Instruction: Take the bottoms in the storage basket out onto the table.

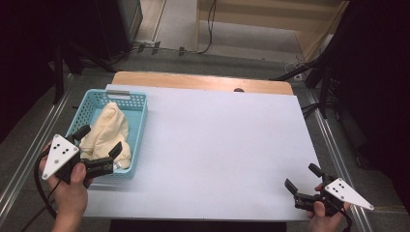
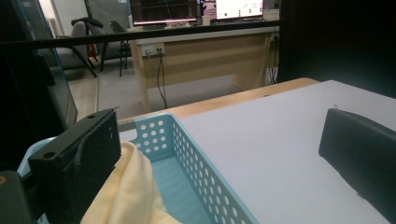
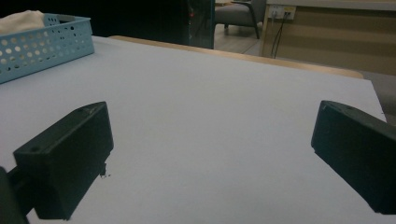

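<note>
- A light blue plastic basket with little round holes in its walls (image 1: pixel 139 102) is sitting at the left side of a big white table top (image 1: pixel 217 145), near the person's left hand.
- A soft, pale yellow cloth (image 1: pixel 109 133) is lying bunched up inside the basket, and it is filling most of it.
- The left gripper (image 1: pixel 99 140) is hanging over the near end of the basket, just above the cloth.
- Its two black jaws are standing wide apart, and nothing is being held between them.
- In the left gripper view, one jaw is sitting right by the yellow cloth (image 2: pixel 130 196), and the other jaw is sticking out over the white table past the basket's side wall (image 2: pixel 201 177). I cannot tell if the first jaw is touching the cloth.
- The person's left hand (image 1: pixel 70 191) is wrapping around the gripper's handle from below.
- The right gripper (image 1: pixel 303 178) is sitting low at the near right corner of the table, well apart from the basket.
- Its jaws are spread wide too, with only bare white table showing between them in the right gripper view.
- The person's right hand (image 1: pixel 324 217) is holding it at the table's near edge.
- In the right gripper view, the blue basket (image 3: pixel 42 44) is showing far off at the top left, with a bit of the cloth (image 3: pixel 21 21) peeking over its rim.
- A strip of light brown wood (image 1: pixel 203 81) is showing along the far edge of the table.
</note>
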Demonstrator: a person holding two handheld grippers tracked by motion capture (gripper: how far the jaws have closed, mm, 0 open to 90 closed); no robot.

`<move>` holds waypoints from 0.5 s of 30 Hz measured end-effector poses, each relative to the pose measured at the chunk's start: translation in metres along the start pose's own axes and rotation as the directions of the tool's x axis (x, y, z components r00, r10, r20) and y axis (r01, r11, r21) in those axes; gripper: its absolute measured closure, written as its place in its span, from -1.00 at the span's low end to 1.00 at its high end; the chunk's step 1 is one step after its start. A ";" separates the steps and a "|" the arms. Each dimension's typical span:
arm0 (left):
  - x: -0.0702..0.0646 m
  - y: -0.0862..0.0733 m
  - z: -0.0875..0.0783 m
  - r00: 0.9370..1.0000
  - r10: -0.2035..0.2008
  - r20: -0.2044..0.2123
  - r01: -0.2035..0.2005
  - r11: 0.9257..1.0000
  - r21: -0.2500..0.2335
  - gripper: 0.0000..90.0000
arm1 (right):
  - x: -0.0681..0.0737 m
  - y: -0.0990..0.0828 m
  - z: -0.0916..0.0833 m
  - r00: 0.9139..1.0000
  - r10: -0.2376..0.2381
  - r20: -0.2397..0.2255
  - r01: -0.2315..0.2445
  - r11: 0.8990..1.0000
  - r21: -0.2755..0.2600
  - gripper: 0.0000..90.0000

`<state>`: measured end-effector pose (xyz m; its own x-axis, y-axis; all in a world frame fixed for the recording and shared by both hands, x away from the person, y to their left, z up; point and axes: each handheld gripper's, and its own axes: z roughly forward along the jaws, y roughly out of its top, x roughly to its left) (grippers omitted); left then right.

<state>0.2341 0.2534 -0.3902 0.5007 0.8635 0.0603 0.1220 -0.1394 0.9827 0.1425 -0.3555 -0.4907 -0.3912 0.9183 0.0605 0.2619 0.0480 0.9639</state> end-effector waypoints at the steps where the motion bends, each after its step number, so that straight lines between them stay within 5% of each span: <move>1: 0.003 0.003 0.002 1.000 -0.012 0.015 0.012 1.000 0.002 -1.00 | 0.000 0.000 0.000 1.000 -0.003 -0.002 0.003 1.000 0.002 -1.00; 15: 0.030 0.017 0.019 0.999 -0.042 0.011 0.042 0.999 0.002 -1.00 | 0.001 0.000 0.002 1.000 -0.009 -0.004 0.009 1.000 0.003 -1.00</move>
<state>0.2673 0.2682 -0.3744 0.5042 0.8634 0.0167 0.1447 -0.1035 0.9840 0.1434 -0.3535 -0.4907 -0.3968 0.9164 0.0531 0.2610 0.0572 0.9636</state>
